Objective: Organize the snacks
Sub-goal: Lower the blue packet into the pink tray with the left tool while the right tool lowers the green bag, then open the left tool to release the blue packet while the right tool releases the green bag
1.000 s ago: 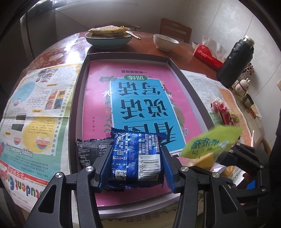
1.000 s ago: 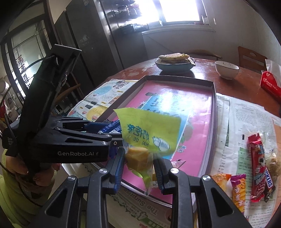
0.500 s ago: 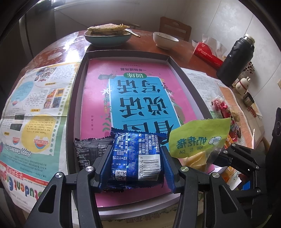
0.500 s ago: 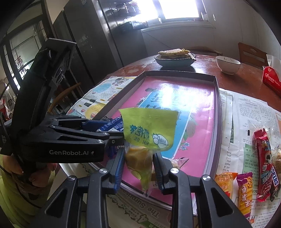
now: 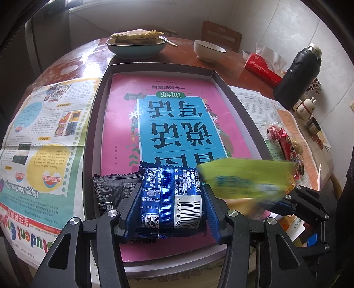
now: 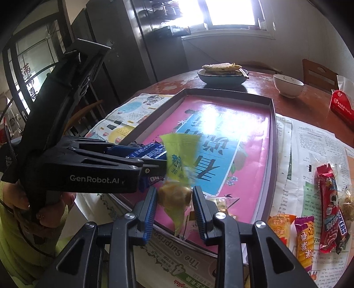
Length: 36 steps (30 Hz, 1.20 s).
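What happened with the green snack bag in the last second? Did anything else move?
The right gripper carried the green snack bag in toward the blue packet, so it now sits right beside it, blurred from moving. The left gripper kept its grip on the blue packet, and the black packet and tray stayed put.

Daylight pours through the window [image 6: 232, 13], which is blown out to white, and throws a hot glare patch across the pink book cover [image 6: 221, 124]. The left wrist view is softer and evenly lit. The green snack packet [image 5: 245, 179] smears with motion blur in both views. Fisheye bending curves the worktop [image 5: 185, 57], and dark vignetting fills the corners.
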Each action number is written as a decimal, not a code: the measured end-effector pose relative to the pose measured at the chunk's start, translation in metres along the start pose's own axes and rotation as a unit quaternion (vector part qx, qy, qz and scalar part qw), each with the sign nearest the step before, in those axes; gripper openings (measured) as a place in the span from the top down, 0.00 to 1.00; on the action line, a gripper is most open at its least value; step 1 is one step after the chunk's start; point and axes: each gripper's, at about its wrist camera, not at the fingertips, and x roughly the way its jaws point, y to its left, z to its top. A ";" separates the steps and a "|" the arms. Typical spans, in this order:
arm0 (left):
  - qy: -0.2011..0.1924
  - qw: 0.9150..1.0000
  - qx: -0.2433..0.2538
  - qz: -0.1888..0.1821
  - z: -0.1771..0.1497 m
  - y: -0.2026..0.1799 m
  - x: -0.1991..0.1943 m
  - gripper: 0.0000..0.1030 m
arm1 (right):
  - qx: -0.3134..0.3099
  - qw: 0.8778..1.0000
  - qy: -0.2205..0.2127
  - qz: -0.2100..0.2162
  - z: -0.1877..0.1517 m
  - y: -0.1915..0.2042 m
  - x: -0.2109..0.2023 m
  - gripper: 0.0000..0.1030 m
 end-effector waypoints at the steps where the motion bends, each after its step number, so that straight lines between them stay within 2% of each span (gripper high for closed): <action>1: 0.000 1.000 0.000 -0.001 0.000 0.000 0.000 0.48 | 0.001 1.000 0.000 0.001 0.000 0.000 0.000 0.68; 22: -0.001 1.000 0.005 -0.002 -0.001 -0.003 -0.002 0.47 | 0.000 1.000 0.004 -0.002 -0.002 0.001 -0.002 0.67; 36: -0.011 1.000 0.008 0.003 -0.001 -0.008 -0.012 0.40 | 0.005 1.000 -0.001 -0.011 -0.004 -0.003 -0.007 0.58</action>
